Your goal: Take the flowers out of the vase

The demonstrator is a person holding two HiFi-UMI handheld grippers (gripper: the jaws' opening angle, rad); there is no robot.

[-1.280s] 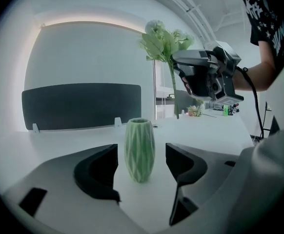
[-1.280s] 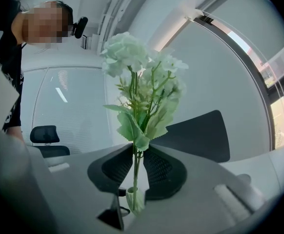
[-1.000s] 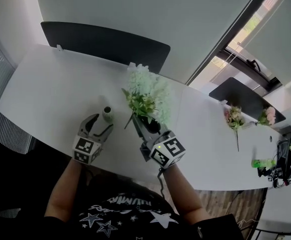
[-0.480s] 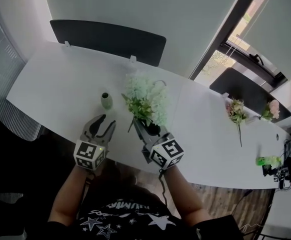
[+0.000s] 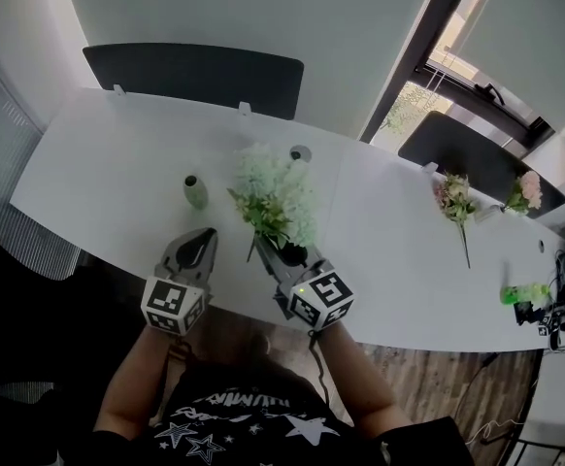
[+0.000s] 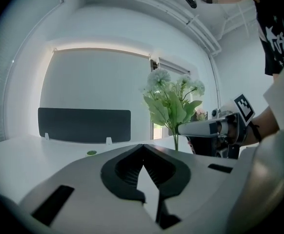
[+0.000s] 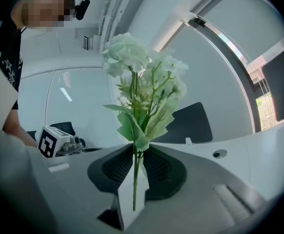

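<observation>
An office; long white desk (image 5: 108,168), dark privacy screens (image 5: 190,74), cable grommet (image 5: 299,152).

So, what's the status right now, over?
Left gripper shut, empty. Right gripper shut on white flower bunch stem, out of small vase standing on white table. Nothing obstructing.

No word or number reads clearly here. White lettering on my black shirt (image 5: 234,406) is too small to make out; the cubes on my left tongs (image 5: 206,235) and right tongs (image 5: 263,250) bear only square patterns.
</observation>
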